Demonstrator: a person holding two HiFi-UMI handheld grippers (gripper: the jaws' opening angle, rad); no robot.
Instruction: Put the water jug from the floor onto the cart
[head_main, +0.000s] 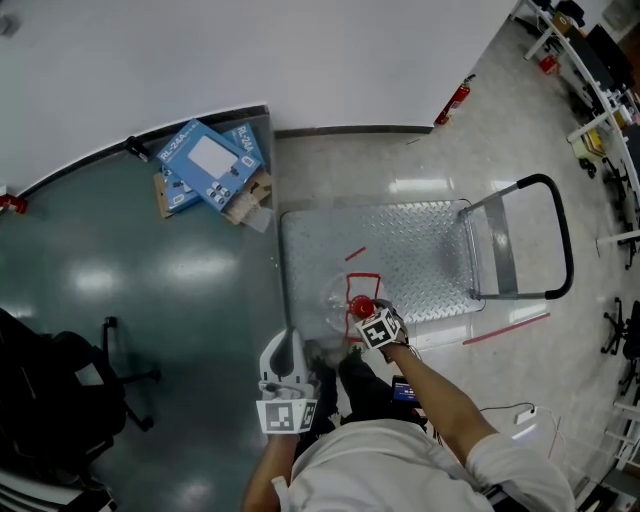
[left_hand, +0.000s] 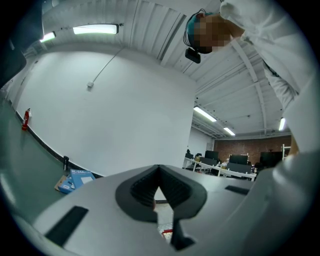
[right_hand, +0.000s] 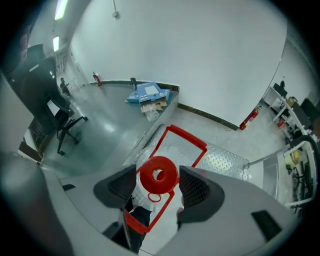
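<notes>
Reaching down at the cart's (head_main: 420, 250) near edge, right gripper (right_hand: 157, 176) fingers clamp the water jug's (head_main: 338, 300) red cap (right_hand: 149, 175); left gripper (left_hand: 159, 191) tilted upward, fingers together, empty.

"What's the cart (head_main: 400, 250) deck made of?"
"Embossed metal tread plate, rough, with a dull sheen."
"And the water jug (head_main: 332, 300)?"
"Clear glossy plastic, with a smooth red plastic cap (right_hand: 158, 173). The floor (head_main: 150, 290) is glossy, and the cardboard boxes (head_main: 205, 160) are matt."
</notes>
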